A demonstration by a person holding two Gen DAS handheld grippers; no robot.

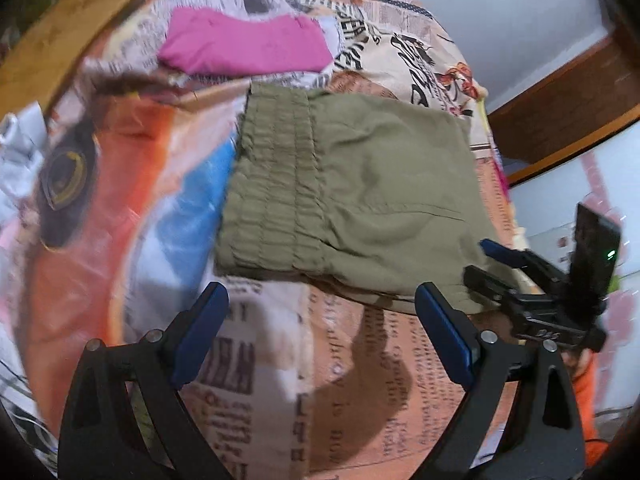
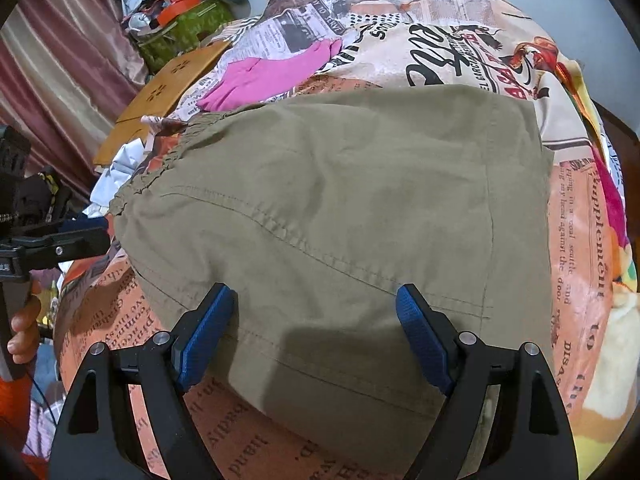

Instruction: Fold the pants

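One big bedspread (image 2: 472, 52) printed like old newspaper pages, with peach, orange and blue patches, covers the whole bed and holds everything else. On top of it lie the olive-green cotton pants (image 2: 340, 208), folded into a wide flat bundle. Their crinkly stretchy waistband (image 1: 272, 184) sits along the left edge in the left wrist view, and a long stitched seam runs across the cloth.

Behind the pants, farther up the bed, lies a folded bright pink cloth (image 1: 244, 46) — it is near the pants, but I cannot tell if the two touch. Past the far left edge of the bed there is a flat light-brown wooden board (image 2: 168, 88) with small flower-shaped holes.

The right gripper (image 2: 316, 312), black with blue pads, hangs over the near edge of the pants. Its jaws are wide apart, with the cloth under them and nothing pinched.

The left gripper (image 1: 320, 304), the same kind, is over the bare bedspread just in front of the pants' near edge — its jaws are also wide apart and hold nothing. A hand (image 2: 24, 332) grips its handle at the left edge of the right wrist view.
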